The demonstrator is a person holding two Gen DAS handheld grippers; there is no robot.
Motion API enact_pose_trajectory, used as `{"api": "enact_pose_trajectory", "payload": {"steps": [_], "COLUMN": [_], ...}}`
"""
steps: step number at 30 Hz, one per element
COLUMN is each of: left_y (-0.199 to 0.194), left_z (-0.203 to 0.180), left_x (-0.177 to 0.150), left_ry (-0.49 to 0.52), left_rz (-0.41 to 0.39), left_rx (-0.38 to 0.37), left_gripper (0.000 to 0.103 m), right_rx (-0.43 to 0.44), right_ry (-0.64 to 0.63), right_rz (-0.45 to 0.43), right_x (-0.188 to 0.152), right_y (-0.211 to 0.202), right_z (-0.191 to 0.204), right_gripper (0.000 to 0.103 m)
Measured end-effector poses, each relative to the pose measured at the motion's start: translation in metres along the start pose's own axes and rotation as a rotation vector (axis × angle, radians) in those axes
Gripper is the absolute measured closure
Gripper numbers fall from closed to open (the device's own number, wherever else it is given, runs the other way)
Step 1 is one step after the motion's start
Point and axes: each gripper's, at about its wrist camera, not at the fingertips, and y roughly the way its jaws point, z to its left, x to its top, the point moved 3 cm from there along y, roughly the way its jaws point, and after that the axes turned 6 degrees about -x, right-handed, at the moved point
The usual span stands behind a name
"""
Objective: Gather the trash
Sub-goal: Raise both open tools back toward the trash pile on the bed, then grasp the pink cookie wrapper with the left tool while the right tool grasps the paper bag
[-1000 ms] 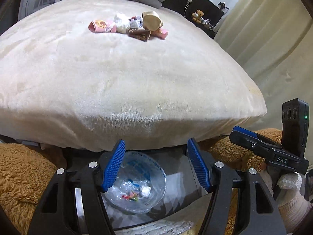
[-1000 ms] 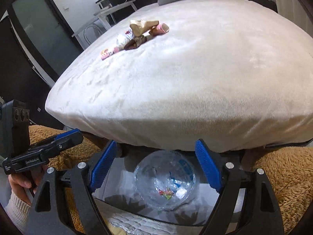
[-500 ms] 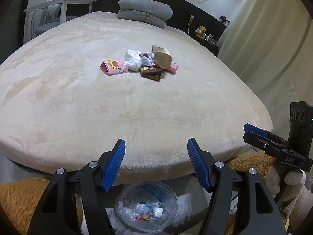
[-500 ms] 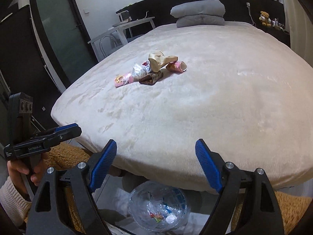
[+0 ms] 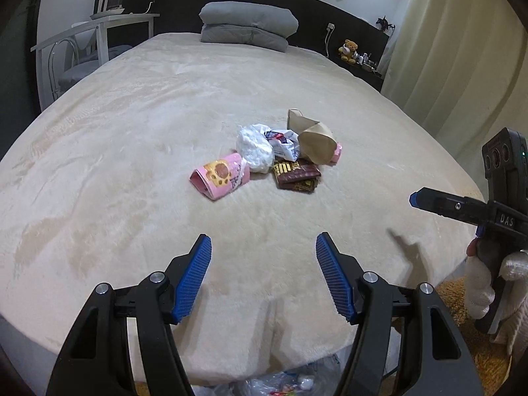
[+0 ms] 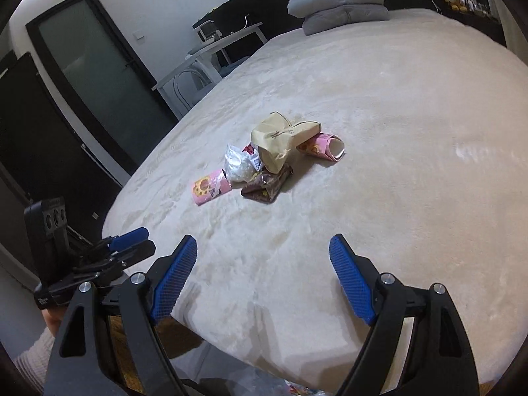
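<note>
The step in hand looks like the approach to the trash pile point(image 5: 275, 155) that sits near the middle of the plush cream bed point(image 5: 132, 151). The left gripper point(image 5: 264, 274) and the right gripper point(image 6: 262, 280) both hang spread and empty above the near edge, well short of the pile. Next comes a reach forward. The nearest piece is a flattened pink carton point(image 5: 220, 175); beside it lie crinkled white plastic point(image 5: 254, 148), glossy brown wrappers point(image 5: 297, 175) and a creased paper bag point(image 5: 313, 142).
</note>
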Motion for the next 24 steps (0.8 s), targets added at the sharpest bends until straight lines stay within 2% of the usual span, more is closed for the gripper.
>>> {"api": "enact_pose_trajectory", "payload": {"steps": [7,12,18,24], "left_y": [0.025,0.050,0.077,0.096], "left_z": [0.016,0.021,0.033,0.035], "left_x": [0.031,0.039,0.044,0.045], "left_ry": [0.117,0.233,0.298,0.371], "left_rz": [0.008,0.042,0.077,0.104], "left_rx": [0.060,0.073,0.063,0.099], "left_gripper": [0.038,0.038,0.038,0.038], "right_rx": [0.154,0.192,0.220,0.241], "right_ry": [0.218,0.340,0.397,0.424], "right_rz": [0.091,0.105,0.118,0.133], "right_x": [0.032,0.048,0.065,0.081], "right_y": [0.041,0.058,0.074,0.093], "right_z": [-0.018,-0.033,-0.042,-0.049], "right_gripper": [0.021,0.016,0.015,0.015]}}
